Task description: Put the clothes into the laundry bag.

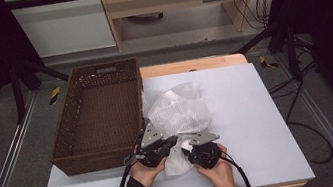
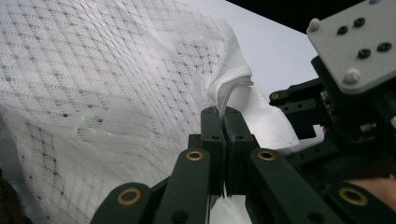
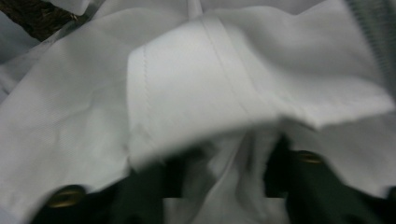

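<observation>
A white garment (image 1: 177, 108) lies crumpled on the white table top (image 1: 253, 110), partly open-weave mesh (image 2: 102, 93) and partly plain cloth (image 3: 187, 79). My left gripper (image 1: 173, 142) is at its near edge. In the left gripper view, this left gripper (image 2: 224, 114) is shut on a ribbed hem of the garment. My right gripper (image 1: 187, 152) sits just right of it, also at the near edge. In the right gripper view, the right gripper (image 3: 226, 163) has its jaws apart, with cloth lying between and over them and hiding the tips.
A brown wicker basket (image 1: 100, 116) with nothing in it stands on the table's left part, right beside the garment. Bare table top lies to the right of the garment and along the near edge. A metal frame and cables surround the table.
</observation>
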The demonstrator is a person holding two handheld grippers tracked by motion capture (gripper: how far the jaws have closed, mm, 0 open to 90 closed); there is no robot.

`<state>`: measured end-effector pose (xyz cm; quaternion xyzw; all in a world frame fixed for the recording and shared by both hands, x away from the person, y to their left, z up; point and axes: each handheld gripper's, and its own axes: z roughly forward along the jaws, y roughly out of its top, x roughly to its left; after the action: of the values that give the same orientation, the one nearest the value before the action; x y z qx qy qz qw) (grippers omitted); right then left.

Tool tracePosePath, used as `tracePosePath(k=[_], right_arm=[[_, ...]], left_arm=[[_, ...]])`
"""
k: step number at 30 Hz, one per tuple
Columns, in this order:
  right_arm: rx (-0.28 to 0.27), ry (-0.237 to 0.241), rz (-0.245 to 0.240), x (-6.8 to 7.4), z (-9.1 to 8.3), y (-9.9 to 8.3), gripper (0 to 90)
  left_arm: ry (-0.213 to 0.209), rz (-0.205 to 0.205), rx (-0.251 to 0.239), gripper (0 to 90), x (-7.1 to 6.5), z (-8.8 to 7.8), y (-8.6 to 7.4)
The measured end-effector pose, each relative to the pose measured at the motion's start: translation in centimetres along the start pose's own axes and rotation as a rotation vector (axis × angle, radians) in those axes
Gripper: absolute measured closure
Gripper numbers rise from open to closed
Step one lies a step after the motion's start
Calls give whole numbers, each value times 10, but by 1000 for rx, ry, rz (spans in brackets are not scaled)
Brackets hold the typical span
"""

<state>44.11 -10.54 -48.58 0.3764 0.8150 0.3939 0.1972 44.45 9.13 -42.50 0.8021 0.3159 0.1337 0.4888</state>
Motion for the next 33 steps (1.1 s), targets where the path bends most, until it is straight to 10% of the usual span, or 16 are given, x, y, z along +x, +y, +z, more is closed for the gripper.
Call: tracePosePath(k=[7, 12, 19, 23, 33], right_arm=[[-178, -23, 65, -8, -24, 20, 867], [-272, -67, 99, -10, -10, 44, 864], [-189, -241, 54, -19, 42, 44, 856], [-161, -215, 71, -27, 41, 39, 807], [-188, 55, 12, -16, -30, 6, 332]], left_arm=[[-41, -11, -58, 886, -6, -15, 14], [-60, -4, -87, 886, -15, -29, 23], [-58, -29, -10, 887, -6, -16, 6], [-44, -48, 6, 886, 3, -5, -2], [-13, -40, 28, 887, 4, 8, -6]])
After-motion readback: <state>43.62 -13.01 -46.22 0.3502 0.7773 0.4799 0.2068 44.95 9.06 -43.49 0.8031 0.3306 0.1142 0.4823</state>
